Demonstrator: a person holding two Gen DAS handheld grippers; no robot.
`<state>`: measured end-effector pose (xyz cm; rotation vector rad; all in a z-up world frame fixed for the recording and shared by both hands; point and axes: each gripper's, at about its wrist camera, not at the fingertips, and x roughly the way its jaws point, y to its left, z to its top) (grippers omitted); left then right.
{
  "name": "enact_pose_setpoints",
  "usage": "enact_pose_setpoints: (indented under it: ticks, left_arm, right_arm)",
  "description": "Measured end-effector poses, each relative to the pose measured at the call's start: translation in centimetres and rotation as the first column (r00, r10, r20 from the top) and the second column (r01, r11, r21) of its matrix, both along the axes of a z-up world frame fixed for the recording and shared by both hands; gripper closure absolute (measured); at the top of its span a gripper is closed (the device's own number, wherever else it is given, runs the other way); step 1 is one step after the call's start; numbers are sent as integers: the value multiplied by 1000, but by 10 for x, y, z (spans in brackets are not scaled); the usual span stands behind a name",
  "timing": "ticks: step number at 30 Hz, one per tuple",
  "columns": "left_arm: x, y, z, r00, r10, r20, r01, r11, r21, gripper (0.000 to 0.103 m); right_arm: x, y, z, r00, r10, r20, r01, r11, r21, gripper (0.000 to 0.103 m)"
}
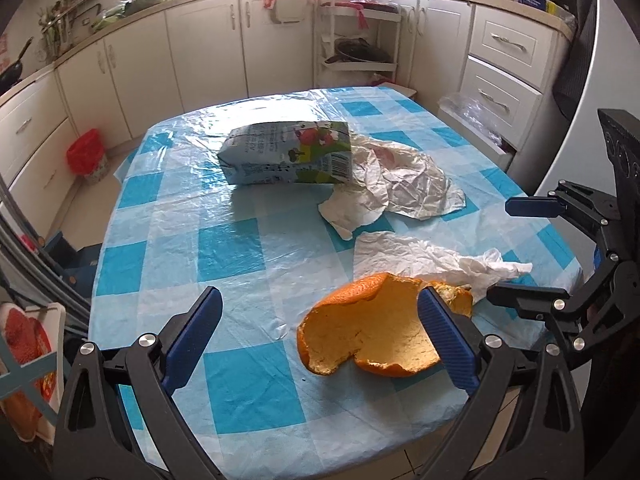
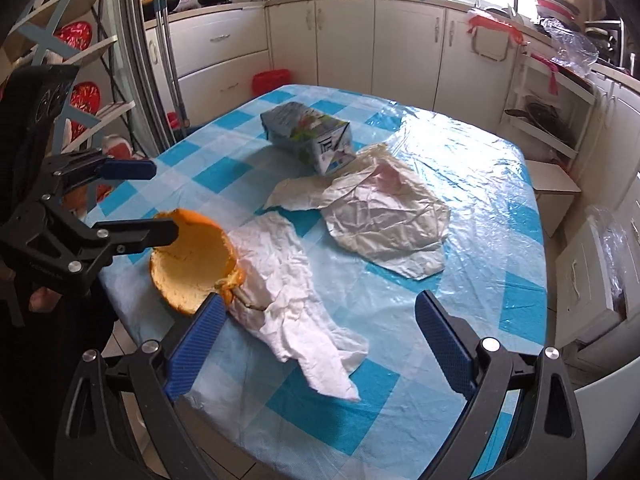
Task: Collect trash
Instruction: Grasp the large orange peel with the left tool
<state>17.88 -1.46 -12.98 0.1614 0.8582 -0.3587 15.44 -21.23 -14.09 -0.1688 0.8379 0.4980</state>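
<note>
A: From the left wrist camera, what's on the table (image 1: 248,264)?

B: An orange peel (image 1: 368,332), a curved shell with its pale inside up, lies near the front edge of the blue-checked cloth. The left gripper (image 1: 320,312) has its fingers spread wide; the right one stands in front of the peel's right side, and I cannot tell whether it touches. Behind the peel is a crumpled white tissue (image 1: 432,260), then wrinkled paper (image 1: 404,184), with a dented juice carton (image 1: 288,154) on its side beside it.

A: Any containers?

B: A bin with a red liner (image 1: 86,156) stands on the floor by the cabinets; its contents are hidden.

A: And the right wrist camera?

B: The right gripper (image 2: 316,320) hovers with fingers wide apart over the tissue (image 2: 288,280), holding nothing. The peel (image 2: 192,256) lies at the table's left edge, touching the tissue. The left gripper (image 2: 160,200) is beside it, open. The carton (image 2: 308,136) lies farther back, against the paper (image 2: 384,216). The red bin (image 2: 272,80) shows just beyond the table.
</note>
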Motion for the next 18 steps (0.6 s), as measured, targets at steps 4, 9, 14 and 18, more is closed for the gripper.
enact_pose_setpoints:
  ticks: [4, 9, 14, 18]
  left_arm:
    - [4, -15, -10, 997, -72, -27, 73, 997, 35, 9]
    - [6, -29, -20, 990, -114, -88, 119, 992, 52, 18]
    - [6, -28, -27, 986, -93, -141, 96, 995, 17, 53]
    - [4, -24, -24, 988, -71, -140, 77, 996, 35, 86]
  right_arm:
    - [1, 3, -6, 999, 18, -31, -19, 1000, -20, 11]
    - [4, 4, -9, 998, 24, -50, -25, 999, -22, 11]
    - [5, 5, -12, 998, 24, -58, -25, 999, -21, 11]
    - [6, 6, -14, 998, 24, -65, -26, 999, -26, 11]
